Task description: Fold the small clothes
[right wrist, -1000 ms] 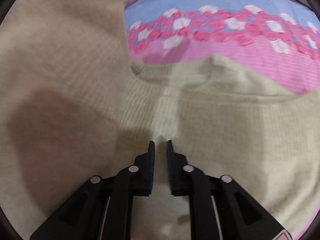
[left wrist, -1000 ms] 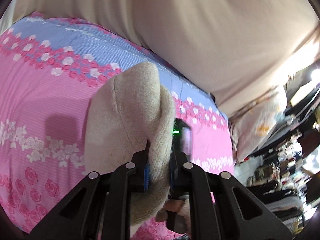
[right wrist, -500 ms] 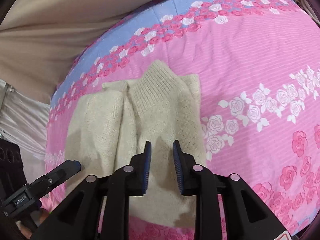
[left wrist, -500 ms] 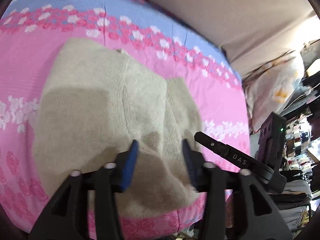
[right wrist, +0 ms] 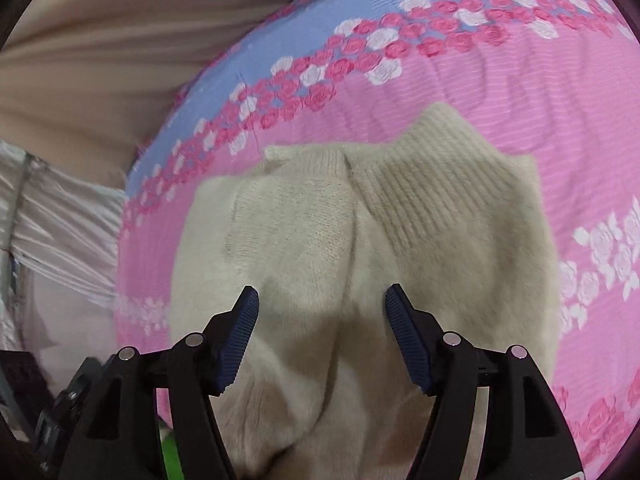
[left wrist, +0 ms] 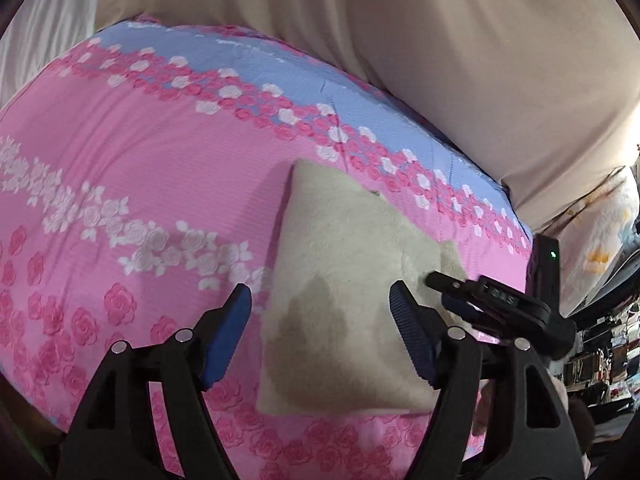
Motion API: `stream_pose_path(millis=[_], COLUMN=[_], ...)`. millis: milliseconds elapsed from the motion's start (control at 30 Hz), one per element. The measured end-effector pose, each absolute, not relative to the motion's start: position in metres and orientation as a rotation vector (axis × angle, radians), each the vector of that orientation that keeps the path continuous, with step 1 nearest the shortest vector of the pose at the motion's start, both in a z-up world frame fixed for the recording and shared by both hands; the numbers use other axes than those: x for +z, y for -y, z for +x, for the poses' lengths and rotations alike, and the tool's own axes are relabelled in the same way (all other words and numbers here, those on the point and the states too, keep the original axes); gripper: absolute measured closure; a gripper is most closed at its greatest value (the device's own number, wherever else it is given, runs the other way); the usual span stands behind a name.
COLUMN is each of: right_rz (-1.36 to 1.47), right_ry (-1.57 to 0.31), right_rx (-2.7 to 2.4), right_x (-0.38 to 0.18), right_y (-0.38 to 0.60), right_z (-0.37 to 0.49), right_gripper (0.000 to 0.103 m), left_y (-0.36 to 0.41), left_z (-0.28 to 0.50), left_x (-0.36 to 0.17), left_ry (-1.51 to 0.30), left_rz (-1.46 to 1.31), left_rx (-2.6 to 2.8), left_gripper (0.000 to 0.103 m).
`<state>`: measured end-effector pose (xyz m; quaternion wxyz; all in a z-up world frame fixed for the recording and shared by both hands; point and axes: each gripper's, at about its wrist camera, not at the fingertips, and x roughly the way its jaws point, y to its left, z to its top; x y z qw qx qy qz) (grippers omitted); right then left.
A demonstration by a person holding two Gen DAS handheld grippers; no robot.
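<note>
Left gripper (left wrist: 320, 320): jaws spread wide, nothing between them. It hangs above the near edge of the cream knit sweater (left wrist: 344, 288); no contact seen. Blue ribbed pads (left wrist: 226, 332) face inward.

Right gripper (right wrist: 320, 320): jaws likewise wide, holding nothing. It is over the lower part of the sweater (right wrist: 360, 240); contact with the knit cannot be told.

Sweater lies on the bed, on the pink rose-print bedsheet (left wrist: 120, 168). In the left wrist view it sits from centre toward 4 o'clock, as a flat folded block with a straight left edge and a corner pointing to 12 o'clock. In the right wrist view it fills the centre down to 6 o'clock. Ribbed collar (right wrist: 436, 168) points to 12–1 o'clock. A folded-over sleeve panel (right wrist: 292, 216) lies on the body at 10–11 o'clock of the garment, meeting the collar at a crease.

The right gripper (left wrist: 496, 304) shows in the left wrist view at 3–4 o'clock, its tip just over the sweater's right edge.

Beige curtain (left wrist: 400, 40) behind the bed at 12 o'clock. Blue band of the sheet (right wrist: 360, 4) runs along the far edge.
</note>
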<state>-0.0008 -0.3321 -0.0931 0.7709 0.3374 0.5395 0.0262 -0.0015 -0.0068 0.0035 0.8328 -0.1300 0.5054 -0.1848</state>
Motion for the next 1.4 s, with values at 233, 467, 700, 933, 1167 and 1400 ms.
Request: stream_pose_path(millis=[233,467,700,933,1167,1400], right_rz=[0.742,0.739,0.804,0.757,0.521,0.634], right_ry=[-0.912,-1.089,-1.024,-1.156,-0.974,-1.119], right_rx=[0.166,-0.11,0.125,0.216,0.108,0.002], right_x=[0.001,-0.059,-0.042,-0.076,0.004,-0.069], right_y=[0.345,0.401,0.354,0.297,0.327,0.354], right_z=[-0.03,-0.075,-0.067,-0.033,-0.059,-0.078], right_gripper=[0.1,0.093,0.038,0.088,0.086,0.055], left_y=[0.0,0.019,0.029,0.014,-0.015,-0.008], left_z=[-0.007,-0.007,-0.001,-0.002,0.0,-0.006], left_x=[0.013,0.004,-0.002,-0.004,-0.005,-0.007], left_ry=[-1.03,-1.075,-1.097,-1.099,-1.087,-1.102], left_rz=[-0.27,-0.246,-0.232,-0.247,-0.286,-0.271], left_rx=[-0.39,-0.413,-0.38,-0.351,-0.283,-0.311], left_gripper=[0.029,0.029,0.024,0.024,0.024,0.023])
